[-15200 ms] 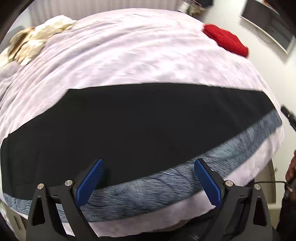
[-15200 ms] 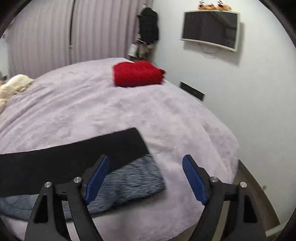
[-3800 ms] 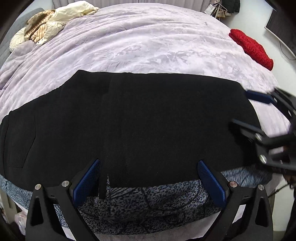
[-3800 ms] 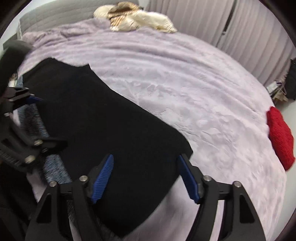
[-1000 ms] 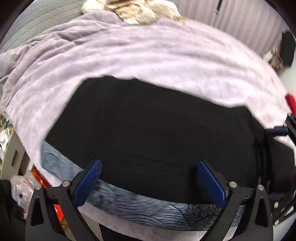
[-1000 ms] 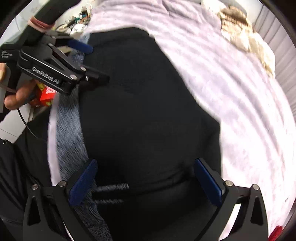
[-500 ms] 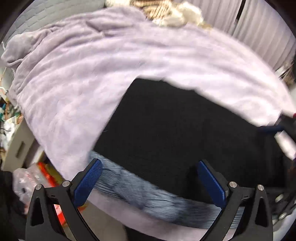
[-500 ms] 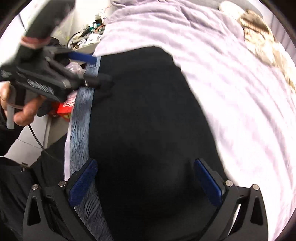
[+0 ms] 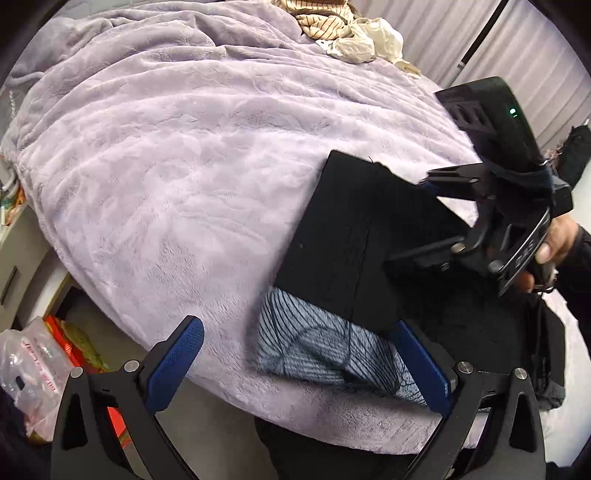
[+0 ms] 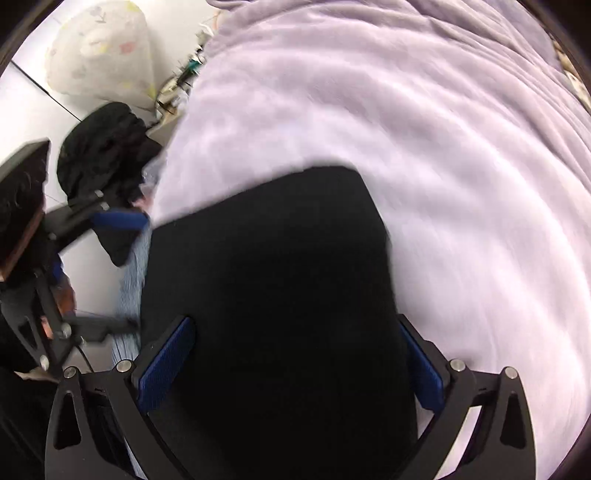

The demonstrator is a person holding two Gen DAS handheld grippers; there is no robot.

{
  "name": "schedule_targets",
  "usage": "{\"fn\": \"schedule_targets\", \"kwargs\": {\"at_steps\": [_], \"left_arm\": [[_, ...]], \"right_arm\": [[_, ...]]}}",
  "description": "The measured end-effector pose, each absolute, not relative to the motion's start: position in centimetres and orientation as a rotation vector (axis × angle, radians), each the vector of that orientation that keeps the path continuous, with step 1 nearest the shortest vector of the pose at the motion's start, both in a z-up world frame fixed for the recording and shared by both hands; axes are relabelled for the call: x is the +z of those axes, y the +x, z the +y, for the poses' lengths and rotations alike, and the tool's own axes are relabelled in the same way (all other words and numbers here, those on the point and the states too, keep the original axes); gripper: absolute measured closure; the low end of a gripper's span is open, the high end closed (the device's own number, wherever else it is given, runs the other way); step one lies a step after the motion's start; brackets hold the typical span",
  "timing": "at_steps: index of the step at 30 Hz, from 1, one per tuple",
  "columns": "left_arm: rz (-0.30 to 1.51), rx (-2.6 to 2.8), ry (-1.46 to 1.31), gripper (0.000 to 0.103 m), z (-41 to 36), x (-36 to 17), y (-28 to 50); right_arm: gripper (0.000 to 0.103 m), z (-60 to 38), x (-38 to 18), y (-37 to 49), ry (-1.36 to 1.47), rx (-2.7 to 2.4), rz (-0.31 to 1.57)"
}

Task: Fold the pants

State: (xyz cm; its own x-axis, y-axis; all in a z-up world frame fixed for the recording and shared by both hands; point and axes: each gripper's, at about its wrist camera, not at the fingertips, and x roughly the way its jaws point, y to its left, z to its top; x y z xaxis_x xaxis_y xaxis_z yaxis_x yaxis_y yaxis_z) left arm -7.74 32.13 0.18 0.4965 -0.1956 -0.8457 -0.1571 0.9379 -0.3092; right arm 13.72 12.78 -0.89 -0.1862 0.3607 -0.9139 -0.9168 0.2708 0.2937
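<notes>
Black pants (image 9: 354,229) lie folded on the lilac bed cover (image 9: 177,155), on top of a blue-grey patterned cloth (image 9: 317,350). My left gripper (image 9: 299,362) is open at the bed's near edge, over the left end of the patterned cloth. My right gripper (image 10: 288,362) is open just above the black pants (image 10: 277,277). In the left wrist view the right gripper (image 9: 417,221) hovers over the pants' right part, jaws apart. In the right wrist view the left gripper (image 10: 110,273) shows at the left bed edge, blurred.
Crumpled beige and striped clothes (image 9: 343,29) lie at the far side of the bed. A plastic bag (image 9: 33,373) and red items sit on the floor to the left. A white patterned bag (image 10: 99,51) stands beyond the bed's corner.
Both grippers have swung left along the pants toward their left end. The left gripper now looks past the pants' left edge, with more bare cover in view.
</notes>
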Motion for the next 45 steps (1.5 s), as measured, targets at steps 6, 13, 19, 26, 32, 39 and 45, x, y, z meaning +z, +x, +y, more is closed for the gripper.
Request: {"fn": "schedule_targets", "kwargs": {"at_steps": [6, 13, 19, 26, 32, 39, 45], "left_arm": [[1.006, -0.245, -0.339, 0.0, 33.5, 1.2, -5.0], [0.931, -0.533, -0.282, 0.0, 31.8, 2.8, -2.3], [1.085, -0.641, -0.151, 0.031, 26.4, 0.8, -1.8], [1.196, -0.546, -0.231, 0.064, 27.7, 0.0, -0.1], [1.216, -0.46, -0.166, 0.068, 26.5, 1.7, -0.1], [1.22, -0.377, -0.076, 0.072, 23.7, 4.5, -0.3], [1.229, -0.333, -0.031, 0.076, 21.2, 7.3, -3.2]], "right_arm": [[0.06, 11.5, 2.2, 12.1, -0.657, 1.341, 1.127], [0.066, 9.0, 7.8, 7.2, -0.631, 1.38, 0.902], [0.066, 11.4, 6.5, 6.3, -0.654, 1.349, 0.915], [0.031, 12.4, 6.8, 8.1, -0.654, 1.163, 0.992], [0.023, 4.0, 8.9, 6.7, -0.707, 1.09, 1.023], [0.018, -3.0, 0.1, 3.7, -0.87, 0.936, 1.265], [0.01, -3.9, 0.6, 4.1, -0.757, 0.859, 1.236]]}}
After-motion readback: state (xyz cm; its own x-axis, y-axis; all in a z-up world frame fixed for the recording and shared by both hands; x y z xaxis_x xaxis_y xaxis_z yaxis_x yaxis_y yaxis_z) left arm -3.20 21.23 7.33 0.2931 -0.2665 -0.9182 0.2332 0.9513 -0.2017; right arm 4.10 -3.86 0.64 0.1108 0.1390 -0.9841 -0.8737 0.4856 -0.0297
